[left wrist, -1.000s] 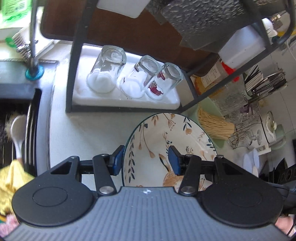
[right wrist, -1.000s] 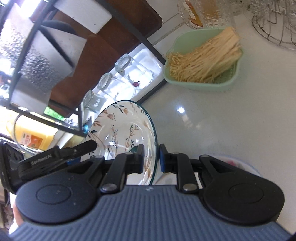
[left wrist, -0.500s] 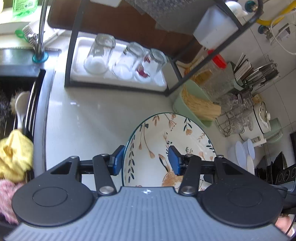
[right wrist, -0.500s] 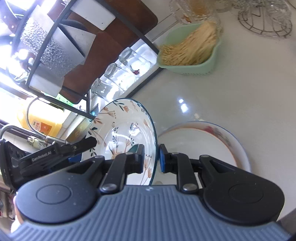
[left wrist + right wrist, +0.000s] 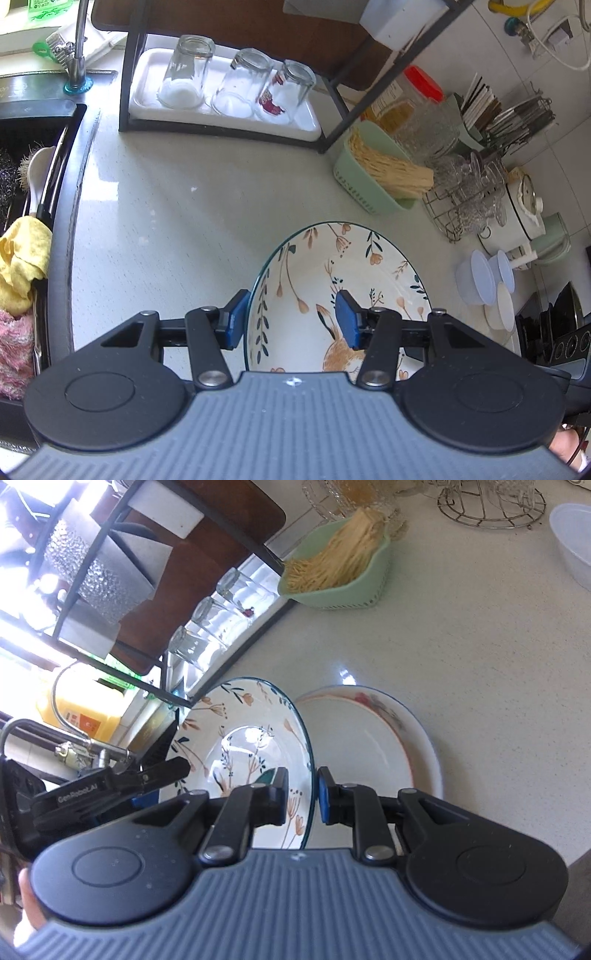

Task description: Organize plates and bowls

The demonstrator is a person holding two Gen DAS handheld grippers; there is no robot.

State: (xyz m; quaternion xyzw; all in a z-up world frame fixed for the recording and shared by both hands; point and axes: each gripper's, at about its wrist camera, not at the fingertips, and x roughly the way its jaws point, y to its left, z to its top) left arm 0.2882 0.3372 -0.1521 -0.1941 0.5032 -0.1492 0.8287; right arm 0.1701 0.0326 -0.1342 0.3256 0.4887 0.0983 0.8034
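A floral bowl (image 5: 332,266) with a dark blue rim hangs tilted above the counter, held from two sides. My left gripper (image 5: 291,319) straddles its near wall, one blue pad outside and one inside. My right gripper (image 5: 303,794) is shut on the thin rim of the bowl (image 5: 240,731). One of the left gripper's fingers (image 5: 166,771) shows at the bowl's far left edge in the right wrist view. Just right of the bowl, a white plate with a pink flower and red rim (image 5: 388,746) lies flat on the counter.
A black rack holds a white tray with three upturned glasses (image 5: 221,110) at the back. A green basket of pale sticks (image 5: 376,173), a wire stand of glassware (image 5: 469,199) and translucent tubs (image 5: 476,280) line the right. The sink (image 5: 22,184) is at the left.
Both grippers carried the bowl away from the glass rack, across the counter. The white plate has come into the right wrist view beside the bowl. Neither grip changed.
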